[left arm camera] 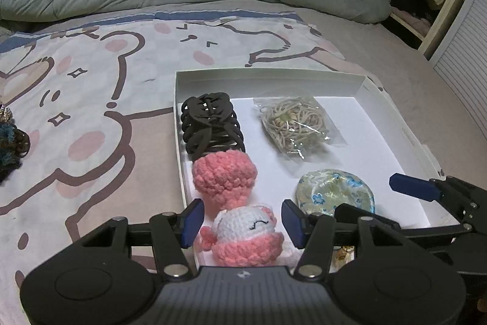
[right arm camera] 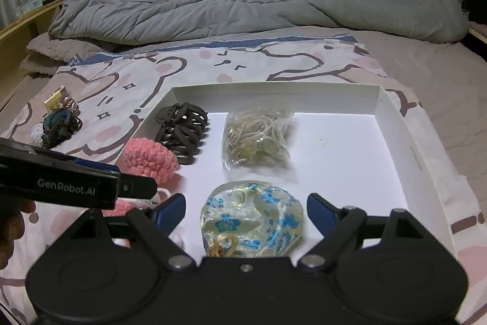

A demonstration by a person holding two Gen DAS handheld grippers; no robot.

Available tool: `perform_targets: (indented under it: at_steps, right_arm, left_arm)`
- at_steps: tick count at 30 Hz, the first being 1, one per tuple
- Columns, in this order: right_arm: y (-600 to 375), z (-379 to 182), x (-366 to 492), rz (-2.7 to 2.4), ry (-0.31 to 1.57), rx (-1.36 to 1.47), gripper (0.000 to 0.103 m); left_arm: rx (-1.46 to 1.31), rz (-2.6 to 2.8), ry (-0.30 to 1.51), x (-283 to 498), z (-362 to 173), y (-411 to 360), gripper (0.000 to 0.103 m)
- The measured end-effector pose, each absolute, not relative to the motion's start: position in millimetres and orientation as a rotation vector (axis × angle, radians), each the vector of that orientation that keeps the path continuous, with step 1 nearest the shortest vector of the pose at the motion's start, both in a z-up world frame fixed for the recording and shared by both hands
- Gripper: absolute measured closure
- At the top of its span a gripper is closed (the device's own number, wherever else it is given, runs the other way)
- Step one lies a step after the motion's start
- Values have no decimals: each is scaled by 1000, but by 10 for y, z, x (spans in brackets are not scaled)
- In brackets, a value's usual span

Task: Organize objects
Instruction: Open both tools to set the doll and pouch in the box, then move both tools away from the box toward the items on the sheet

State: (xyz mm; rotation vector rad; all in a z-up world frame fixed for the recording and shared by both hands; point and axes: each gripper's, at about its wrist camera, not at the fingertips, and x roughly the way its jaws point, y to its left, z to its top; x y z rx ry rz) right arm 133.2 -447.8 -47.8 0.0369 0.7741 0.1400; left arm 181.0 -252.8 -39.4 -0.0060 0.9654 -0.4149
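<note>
Inside the white box (left arm camera: 392,124), along its left wall from far to near: black hair claw (left arm camera: 210,124), pink crochet ball (left arm camera: 225,175), white-and-pink crochet doll (left arm camera: 246,236). Left gripper (left arm camera: 243,223) spread, pads either side of the doll, not pressing. Right gripper (right arm camera: 246,213) spread wide around the floral pouch (right arm camera: 252,218) at the box's near edge, clear of it; bagged cord (right arm camera: 255,136) beyond.

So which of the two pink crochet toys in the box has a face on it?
The white-and-pink crochet toy between the left gripper fingers; the pink crochet toy behind it is faceless.
</note>
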Motion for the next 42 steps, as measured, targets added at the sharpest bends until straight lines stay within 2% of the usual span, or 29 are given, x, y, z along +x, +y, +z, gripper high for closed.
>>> perform_targets:
  at_steps: [10, 11, 14, 18, 22, 26, 33, 42]
  right_arm:
    - [-4528, -268, 1157, 94, 767, 36, 16]
    - [-4529, -223, 1127, 92, 761, 37, 16]
    - [-4519, -77, 1039, 85, 747, 36, 16]
    - [-4478, 82, 920, 75, 730, 26, 16]
    - [-4420, 217, 829, 73, 716, 17, 16]
    - [-4350, 369, 738, 79, 697, 15, 14]
    - [-4158, 589, 641, 106, 653, 5, 1]
    - [-3862, 779, 658, 122, 598, 13, 0]
  left_arm:
    - [3, -435, 918, 1608, -105, -2448, 46]
    - [4, -435, 912, 1576, -62, -2427, 45]
    - [4, -426, 888, 1486, 48, -2341, 29]
    - [14, -405, 867, 1371, 190, -2210, 24]
    - [15, -377, 830, 1258, 331, -2025, 13]
    - [7, -348, 808, 1165, 461, -1841, 7]
    - [4, -284, 755, 1029, 686, -1482, 1]
    - [12, -207, 701, 901, 908, -1049, 0]
